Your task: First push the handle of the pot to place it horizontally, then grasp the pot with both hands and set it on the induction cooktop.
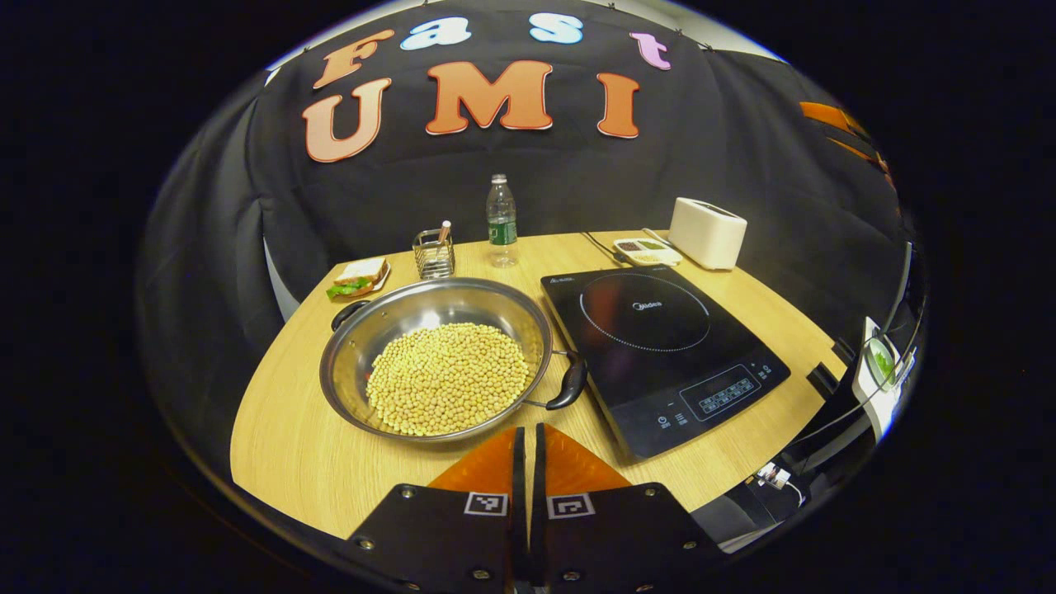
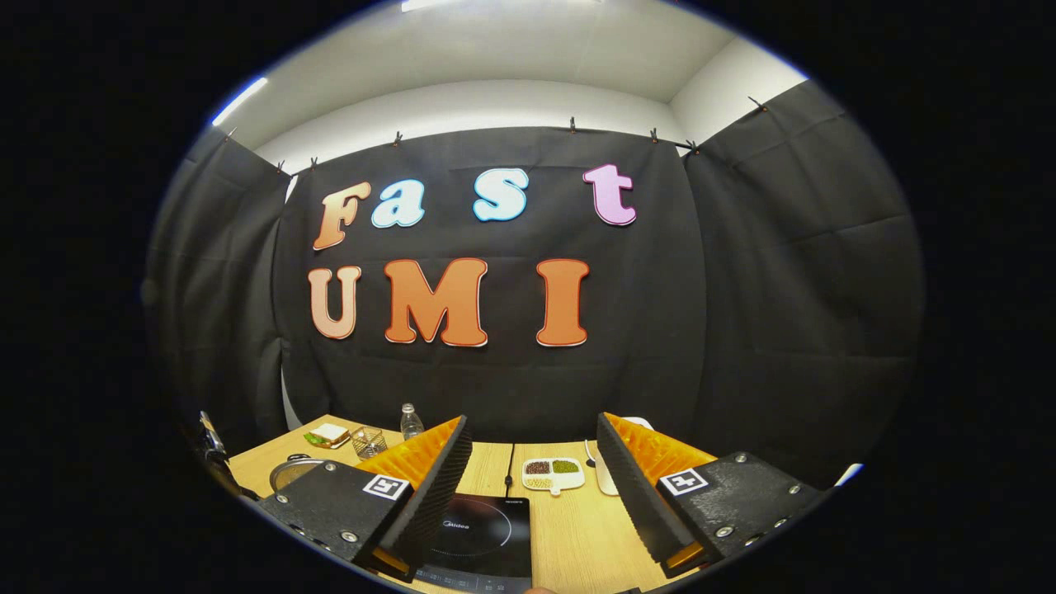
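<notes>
In the left gripper view, the left gripper (image 1: 525,450) sat lowest in the picture, its 2 fingers pressed together with only a thin slit between them and nothing held. Their tips hung just short of the near rim of the pot (image 1: 436,356), a wide, shallow steel pan resting on the wooden table (image 1: 289,445) and filled with pale soybeans (image 1: 448,378). The pot carried 2 dark handles: the right handle (image 1: 568,383) pointed toward the induction cooktop (image 1: 660,351), and the left handle (image 1: 346,314) stuck out at the far-left rim. The cooktop lay just beside the pot on its right, apart from it, with its control panel on the near side.

Farther back stood a sandwich (image 1: 358,277) on a small plate, a wire utensil holder (image 1: 434,252), and a clear water bottle (image 1: 501,219). To the right of those were a divided dish (image 1: 647,250) of small foods and a white toaster (image 1: 707,232) near the table's far edge.

In the right gripper view, the right gripper (image 2: 533,462) was raised and looked toward the booth wall, its 2 fingers spread wide apart and empty. Between them lay the cooktop (image 2: 487,528) and, beyond it, the divided dish (image 2: 553,473). The pot's rim (image 2: 290,472) peeked out at the far left, beside the sandwich (image 2: 327,434), the holder (image 2: 368,441) and the bottle (image 2: 409,421).
</notes>
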